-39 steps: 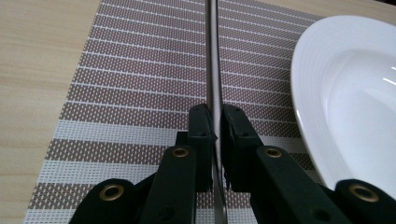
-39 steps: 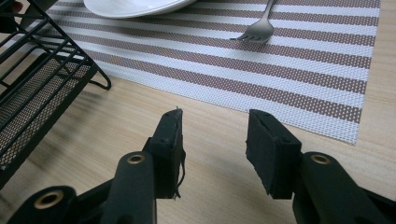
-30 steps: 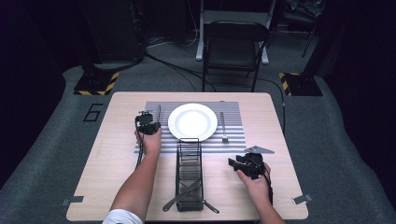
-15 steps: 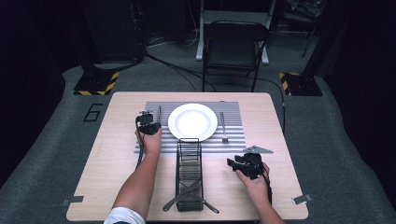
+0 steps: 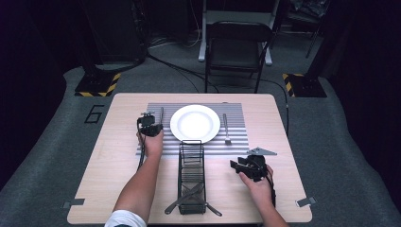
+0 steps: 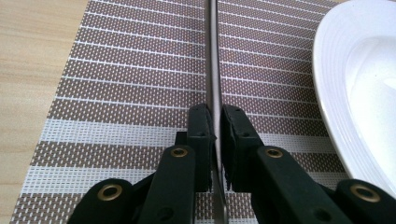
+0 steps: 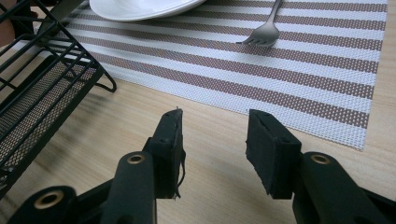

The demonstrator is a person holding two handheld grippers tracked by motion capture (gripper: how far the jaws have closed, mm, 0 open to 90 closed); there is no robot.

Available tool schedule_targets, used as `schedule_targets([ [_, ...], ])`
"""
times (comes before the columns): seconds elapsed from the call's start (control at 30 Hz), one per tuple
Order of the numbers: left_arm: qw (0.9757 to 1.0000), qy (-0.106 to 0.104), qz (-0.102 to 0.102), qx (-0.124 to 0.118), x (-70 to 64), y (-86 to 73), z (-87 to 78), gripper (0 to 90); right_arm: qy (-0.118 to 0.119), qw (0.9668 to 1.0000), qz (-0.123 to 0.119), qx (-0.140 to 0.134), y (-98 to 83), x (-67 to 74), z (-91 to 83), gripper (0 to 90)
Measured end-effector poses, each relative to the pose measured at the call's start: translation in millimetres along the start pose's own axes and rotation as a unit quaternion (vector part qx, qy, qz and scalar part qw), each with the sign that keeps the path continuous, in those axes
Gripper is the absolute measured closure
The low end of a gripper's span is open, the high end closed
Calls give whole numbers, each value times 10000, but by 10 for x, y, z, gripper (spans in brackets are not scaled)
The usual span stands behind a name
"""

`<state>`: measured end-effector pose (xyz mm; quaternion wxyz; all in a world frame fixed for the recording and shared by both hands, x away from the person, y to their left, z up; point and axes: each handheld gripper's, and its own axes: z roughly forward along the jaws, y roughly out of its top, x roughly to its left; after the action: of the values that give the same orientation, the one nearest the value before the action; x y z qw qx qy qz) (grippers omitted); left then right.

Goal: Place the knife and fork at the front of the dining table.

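The left gripper [image 6: 215, 135] is clamped on a table knife [image 6: 212, 70] lying on the striped placemat [image 6: 130, 74], just left of the white plate [image 6: 359, 79]. The right gripper [image 7: 215, 140] hangs half open and empty over the bench [image 7: 187, 107], beside the black wire rack [image 7: 42, 88].

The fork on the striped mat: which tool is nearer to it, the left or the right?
The right. The right tool rests on bare table just below the fork, its jaws apart and holding nothing. The left tool is across the white plate from it, shut on a knife.

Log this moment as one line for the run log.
left tongs: shut on knife, on placemat beside plate | right tongs: open, empty, above table
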<state>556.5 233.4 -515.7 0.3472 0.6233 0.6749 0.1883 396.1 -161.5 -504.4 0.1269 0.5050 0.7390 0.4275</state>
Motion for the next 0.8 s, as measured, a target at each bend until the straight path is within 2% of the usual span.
schedule_targets([
  [0.3, 10000, 12, -40, -11, 37, 7, -12, 794, -2, 10000, 9, -12, 2, -4, -5, 558],
  [0.6, 9998, 61, 172, -32, 38, 10, -11, 768, -12, 10000, 3, 0, 1, -4, 0, 558],
  [0.8, 9998, -11, 181, -10, 74, 26, -42, 728, -6, 10000, -5, 4, 0, -6, 2, 558],
])
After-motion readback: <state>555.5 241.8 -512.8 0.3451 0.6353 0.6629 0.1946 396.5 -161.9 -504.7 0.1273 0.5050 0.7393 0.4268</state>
